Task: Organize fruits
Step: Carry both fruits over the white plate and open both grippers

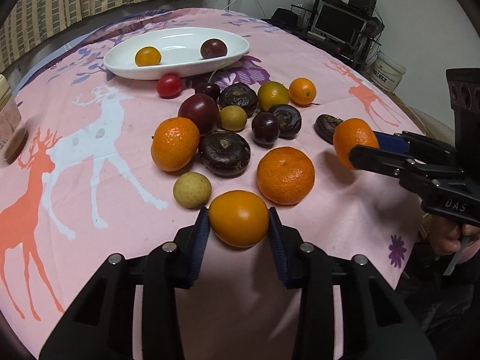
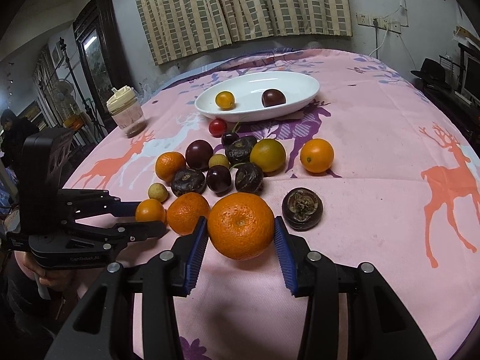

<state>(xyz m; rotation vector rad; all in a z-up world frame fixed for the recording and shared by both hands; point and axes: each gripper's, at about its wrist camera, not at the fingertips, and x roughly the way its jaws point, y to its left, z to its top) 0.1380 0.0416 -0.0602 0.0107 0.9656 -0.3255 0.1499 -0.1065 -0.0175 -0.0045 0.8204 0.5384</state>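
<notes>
My left gripper [image 1: 239, 223] is shut on a smooth orange-yellow tomato [image 1: 239, 218] at the near edge of the fruit pile; it also shows in the right wrist view [image 2: 150, 211]. My right gripper [image 2: 241, 231] is shut on a mandarin [image 2: 241, 225], seen in the left wrist view [image 1: 354, 139] just above the cloth. A white oval dish [image 1: 180, 69] at the far side holds a yellow tomato [image 1: 147, 56] and a dark plum [image 1: 213, 48]. Several mandarins, plums, dark water chestnuts and small yellow fruits lie between the dish and the grippers.
The table wears a pink deer-print cloth [image 2: 375, 162]. A lidded plastic jar [image 2: 126, 112] stands at the left edge. One water chestnut [image 2: 302, 205] lies just right of my right gripper. A red cherry tomato [image 1: 169, 85] lies in front of the dish.
</notes>
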